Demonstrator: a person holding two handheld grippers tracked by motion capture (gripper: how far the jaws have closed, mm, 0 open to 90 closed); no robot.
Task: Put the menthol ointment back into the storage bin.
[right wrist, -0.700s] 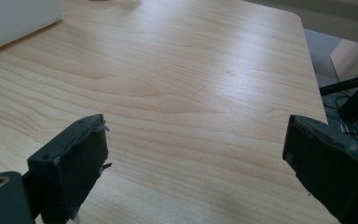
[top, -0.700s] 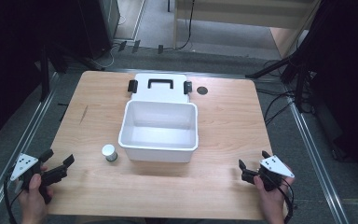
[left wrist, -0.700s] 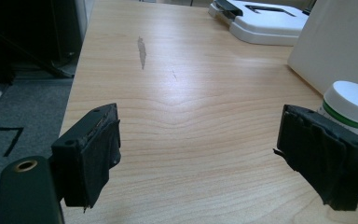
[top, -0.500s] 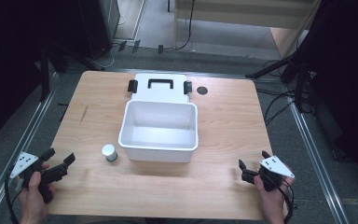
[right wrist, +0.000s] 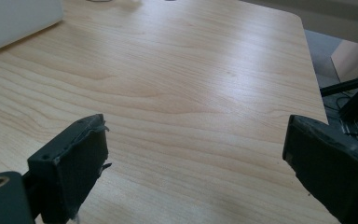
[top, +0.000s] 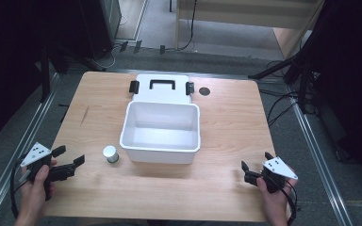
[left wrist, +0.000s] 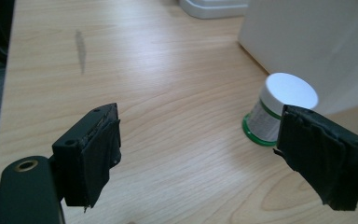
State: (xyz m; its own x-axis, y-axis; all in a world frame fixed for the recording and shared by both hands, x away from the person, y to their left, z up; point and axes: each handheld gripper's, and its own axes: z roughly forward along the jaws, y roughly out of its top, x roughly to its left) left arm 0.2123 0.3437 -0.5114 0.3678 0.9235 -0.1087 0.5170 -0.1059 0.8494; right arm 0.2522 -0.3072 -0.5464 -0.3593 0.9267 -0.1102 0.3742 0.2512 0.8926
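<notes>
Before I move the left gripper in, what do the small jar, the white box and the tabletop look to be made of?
Small jar: probably plastic, with a smooth matt white cap, a printed label and a green base band. White box: likely moulded plastic, with even, slightly glossy walls and rounded corners; black handle on its lid. Tabletop: light wood or wood-look laminate, with visible grain and a soft sheen.

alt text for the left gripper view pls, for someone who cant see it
The open left tongs point across a light wooden table toward a small white-capped jar with a green band at its base. The jar stands upright ahead and to the right, partly hidden behind the right-hand jaw, beside the wall of a white box.
</notes>
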